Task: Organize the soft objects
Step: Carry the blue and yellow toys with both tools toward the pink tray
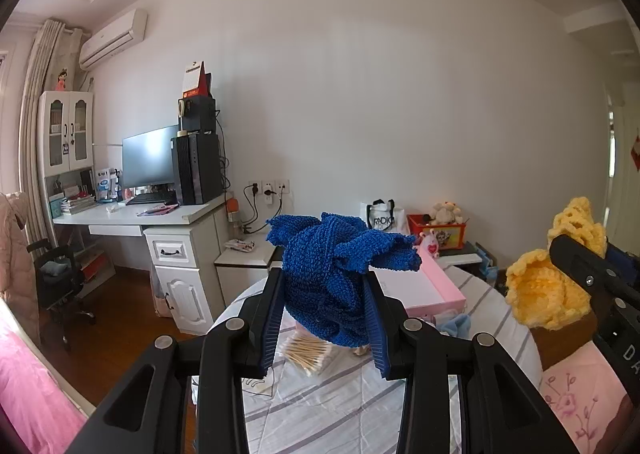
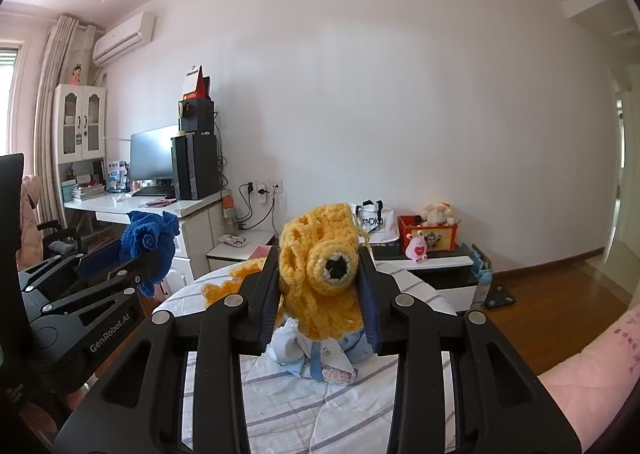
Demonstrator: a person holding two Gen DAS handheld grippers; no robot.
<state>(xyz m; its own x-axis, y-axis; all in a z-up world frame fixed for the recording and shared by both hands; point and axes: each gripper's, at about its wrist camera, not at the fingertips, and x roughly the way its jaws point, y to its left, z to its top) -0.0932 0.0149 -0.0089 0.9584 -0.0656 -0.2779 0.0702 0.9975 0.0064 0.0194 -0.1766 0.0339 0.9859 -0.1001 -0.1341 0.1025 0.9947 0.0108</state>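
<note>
A crumpled blue knitted piece [image 1: 332,274] sits between the fingers of my left gripper [image 1: 325,318], which is shut on it and holds it above the striped round table [image 1: 320,406]. In the right wrist view the same blue knit [image 2: 150,248] shows at the left in the left gripper [image 2: 132,274]. My right gripper [image 2: 320,294] is shut on a yellow crocheted piece [image 2: 320,266] with a black and white centre, lifted over the table [image 2: 288,406]. From the left wrist view that yellow crochet [image 1: 548,286] hangs at the right.
On the table lie a bundle of cotton swabs [image 1: 308,352], a pink box [image 1: 424,286] and small baby clothes [image 2: 316,354]. Behind stand a white desk with a monitor [image 1: 150,161], a low cabinet with a red box of plush toys [image 2: 430,230], and a white bag [image 2: 372,219].
</note>
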